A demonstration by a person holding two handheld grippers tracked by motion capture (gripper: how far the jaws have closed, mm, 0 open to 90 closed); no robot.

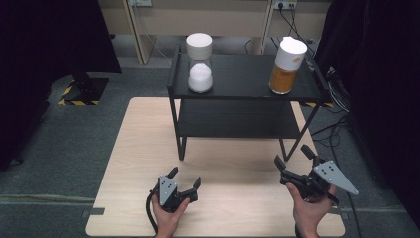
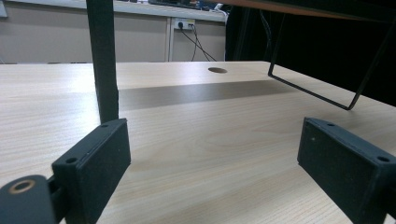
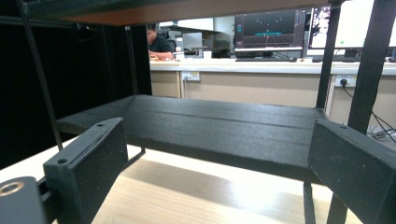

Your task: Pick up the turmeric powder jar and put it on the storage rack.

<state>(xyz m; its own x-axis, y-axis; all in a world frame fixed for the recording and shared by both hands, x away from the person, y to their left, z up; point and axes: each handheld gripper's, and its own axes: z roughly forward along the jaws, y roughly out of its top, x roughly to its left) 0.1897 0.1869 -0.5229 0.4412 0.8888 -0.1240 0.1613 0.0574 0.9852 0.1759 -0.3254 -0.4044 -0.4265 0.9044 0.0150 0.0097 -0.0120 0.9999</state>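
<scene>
Nothing is held. The things nearest the grippers are a black two-tier shelf (image 1: pixel 242 79) standing on the far half of the pale wooden table (image 1: pixel 133 148) and the two jars on its top board: a jar of white powder (image 1: pixel 200 63) with a white lid at the left end, and a jar of orange-brown powder (image 1: pixel 286 66) with a white lid at the right end, well apart from each other.

The left gripper (image 1: pixel 185 180) sits low over the near edge of the table, its jaws spread wide and empty; in the left gripper view a front leg (image 2: pixel 103 60) of the shelf rises just beyond the left jaw, with bare tabletop between the jaws.

The right gripper (image 1: pixel 293 157) is raised near the shelf's front right leg, jaws likewise wide and empty. In the right gripper view the lower board (image 3: pixel 210 126) lies straight ahead, level with the jaws, the top board above it and the right-hand posts (image 3: pixel 369 65) close by.
</scene>
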